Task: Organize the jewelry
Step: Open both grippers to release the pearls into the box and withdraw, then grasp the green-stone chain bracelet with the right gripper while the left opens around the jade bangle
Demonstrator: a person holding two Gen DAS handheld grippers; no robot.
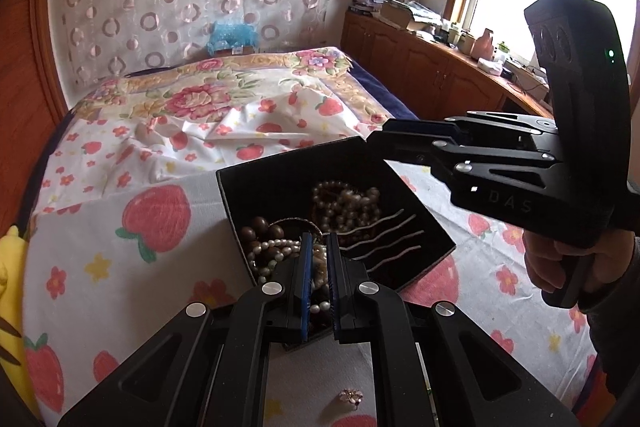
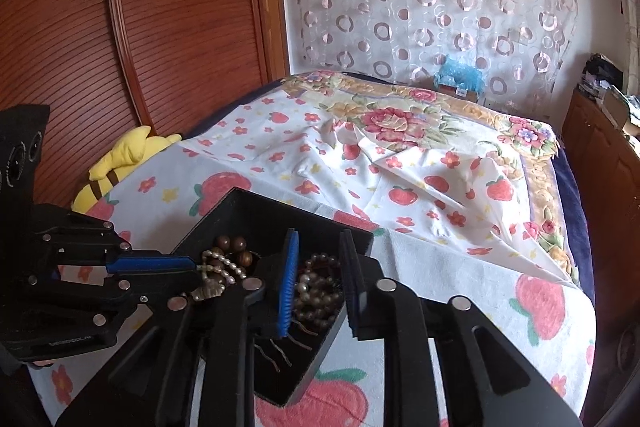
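Observation:
A black open box [image 1: 280,163] [image 2: 240,199] sits on the strawberry sheet. It holds brown wooden beads [image 1: 256,227] [image 2: 232,245], a heap of pearl necklaces [image 1: 348,203] [image 2: 316,291] and wavy hairpins [image 1: 380,235] [image 2: 280,347]. My left gripper [image 1: 319,241] [image 2: 194,263] dips into the box's near corner, shut on a pearl strand [image 1: 280,247] [image 2: 224,267] that runs out from its tips. My right gripper [image 2: 319,239] [image 1: 378,143] is open over the pearl heap, with nothing pressed between its pads. A small pink flower-shaped jewel [image 1: 352,397] lies on the sheet under my left gripper.
The bed [image 1: 120,267] spreads far beyond the box, its sheet rumpled in the middle. A yellow plush toy [image 2: 120,159] lies at the bed's left edge by the wooden wardrobe [image 2: 120,27]. Cluttered wooden cabinets [image 1: 420,67] run under the window. A person's hand [image 1: 560,263] holds the right gripper's handle.

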